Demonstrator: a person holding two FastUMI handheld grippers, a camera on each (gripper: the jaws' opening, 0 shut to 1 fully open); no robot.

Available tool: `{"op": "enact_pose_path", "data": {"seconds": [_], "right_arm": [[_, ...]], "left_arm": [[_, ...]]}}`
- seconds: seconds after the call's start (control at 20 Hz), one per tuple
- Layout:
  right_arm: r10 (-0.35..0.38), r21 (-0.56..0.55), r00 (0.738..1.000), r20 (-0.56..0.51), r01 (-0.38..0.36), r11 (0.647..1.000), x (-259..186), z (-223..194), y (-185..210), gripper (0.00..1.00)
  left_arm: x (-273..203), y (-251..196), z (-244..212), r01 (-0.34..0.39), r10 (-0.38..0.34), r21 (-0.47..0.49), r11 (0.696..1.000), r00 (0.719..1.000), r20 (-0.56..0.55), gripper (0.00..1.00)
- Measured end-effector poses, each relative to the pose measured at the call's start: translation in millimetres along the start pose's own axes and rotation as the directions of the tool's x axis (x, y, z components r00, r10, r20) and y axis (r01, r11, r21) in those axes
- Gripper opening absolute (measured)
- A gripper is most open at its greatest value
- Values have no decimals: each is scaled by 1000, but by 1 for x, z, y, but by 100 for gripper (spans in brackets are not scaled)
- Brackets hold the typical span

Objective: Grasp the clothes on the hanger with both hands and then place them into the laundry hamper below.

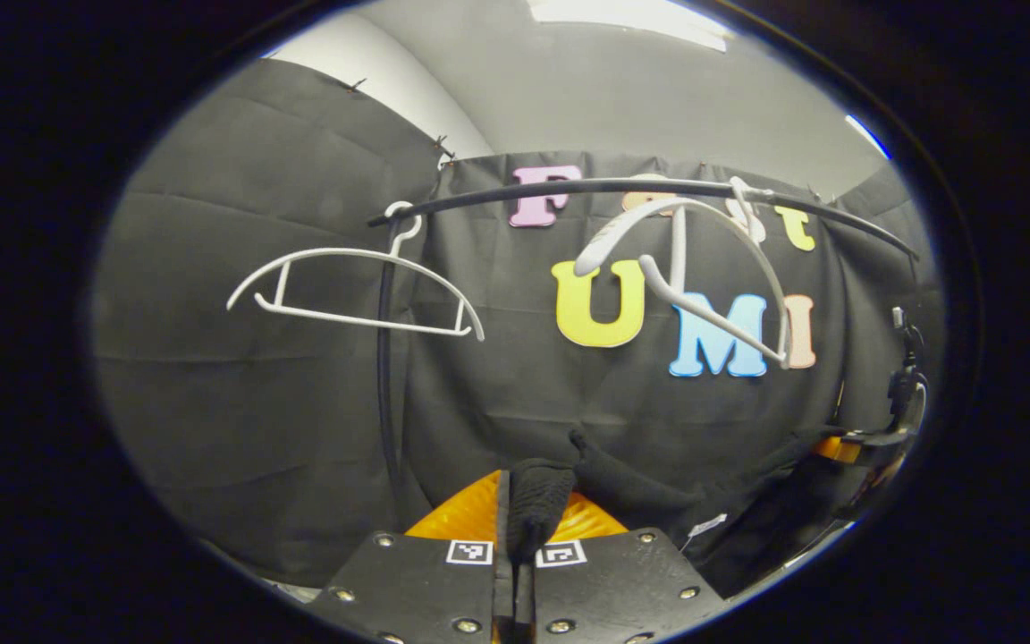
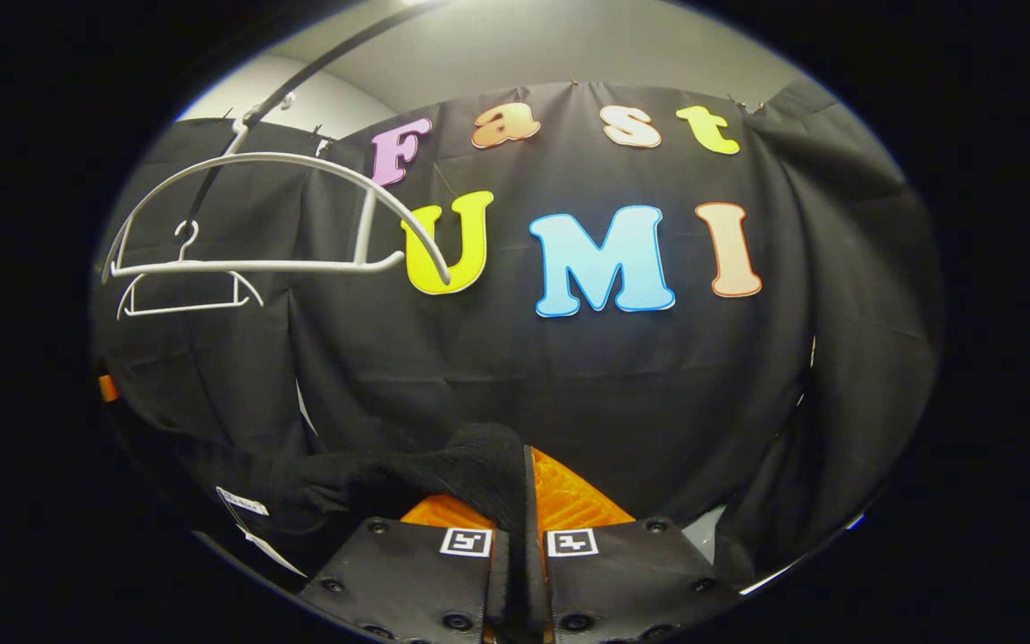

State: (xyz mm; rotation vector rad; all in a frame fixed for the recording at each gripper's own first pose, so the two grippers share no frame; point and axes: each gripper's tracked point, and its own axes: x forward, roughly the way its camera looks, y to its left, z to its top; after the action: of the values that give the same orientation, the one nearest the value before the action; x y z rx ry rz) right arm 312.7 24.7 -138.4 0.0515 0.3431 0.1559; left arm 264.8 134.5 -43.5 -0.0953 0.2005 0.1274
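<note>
While both hangers sit bare on the rail (image 1: pixel 622 186), the black garment (image 1: pixel 622 487) is already off and strung between the two grippers, low in front of the black cloth wall (image 1: pixel 256 402).

Left gripper (image 1: pixel 515 572): fingers pinched tight together with a bunch of the dark fabric squeezed between them, so it's clenched on the garment. From there the cloth trails off to the right, sagging a bit, with a small white tag (image 1: pixel 707 526) hanging off it near the bottom.

Right gripper (image 2: pixel 519 572): same deal, fingers closed with a fold of the garment (image 2: pixel 443 474) clamped in the gap. The fabric runs off left from it, and the tag (image 2: pixel 242 503) shows down low on the left side.

Up top in the left gripper view, one white hanger (image 1: pixel 354 291) hangs at the left end of the rail, next to the rack's upright post (image 1: pixel 384 358), and the other hanger (image 1: pixel 703 268) hangs farther right, turned at an angle. In the right gripper view both hangers are off at the upper left, the big near one (image 2: pixel 274 215) overlapping the small far one (image 2: pixel 184 291).

Can't see any hamper in these shots.
</note>
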Motion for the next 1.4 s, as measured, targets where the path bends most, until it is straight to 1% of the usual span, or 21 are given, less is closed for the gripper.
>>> {"op": "enact_pose_path", "data": {"seconds": [0.05,0.1,0.35,0.65,0.7,0.75,0.85,0.9,0.95,1.0,1.05,1.1,1.2,1.4], "right_arm": [[-1,2,1000,2,1,1000,-8,0,3,5],[0,0,1000,4,0,1000,-16,0,6,8],[16,-11,1000,17,-15,1000,-57,1,31,8],[58,-28,998,14,-58,998,-95,-8,74,8],[68,-33,998,12,-68,997,-101,-10,82,8],[79,-35,997,11,-79,996,-106,-14,91,5],[106,-39,994,7,-105,994,-114,-22,106,5],[115,-41,993,0,-115,992,-117,-28,111,5],[122,-41,993,-11,-122,992,-120,-38,116,8],[126,-37,992,-22,-126,991,-123,-45,118,8],[131,-32,991,-31,-132,991,-125,-52,123,5],[134,-29,990,-41,-135,990,-127,-59,126,9],[137,-29,989,-61,-139,990,-130,-76,130,9],[135,-27,983,-126,-140,990,-127,-122,130,9]], "left_arm": [[0,-2,0,16,-16,1,1000,1000,-2,3],[0,-4,1,33,-33,-1,999,999,-6,3],[-3,-11,9,146,-146,-4,989,989,-11,3],[-9,-29,8,291,-291,-19,957,957,-13,2],[-10,-34,7,312,-312,-20,950,950,-17,2],[-12,-40,6,329,-329,-19,944,944,-19,3],[-15,-60,-1,364,-364,-16,931,931,-21,3],[-16,-68,-7,376,-376,-12,927,926,-24,3],[-16,-76,-11,388,-389,-10,921,921,-29,3],[-17,-80,-18,399,-399,-11,917,916,-34,3],[-17,-84,-24,408,-408,-12,913,912,-40,3],[-16,-89,-30,416,-416,-12,909,908,-45,3],[-15,-97,-43,430,-430,-16,903,901,-62,3],[-21,-97,-89,437,-435,-18,899,890,-135,3]]}}
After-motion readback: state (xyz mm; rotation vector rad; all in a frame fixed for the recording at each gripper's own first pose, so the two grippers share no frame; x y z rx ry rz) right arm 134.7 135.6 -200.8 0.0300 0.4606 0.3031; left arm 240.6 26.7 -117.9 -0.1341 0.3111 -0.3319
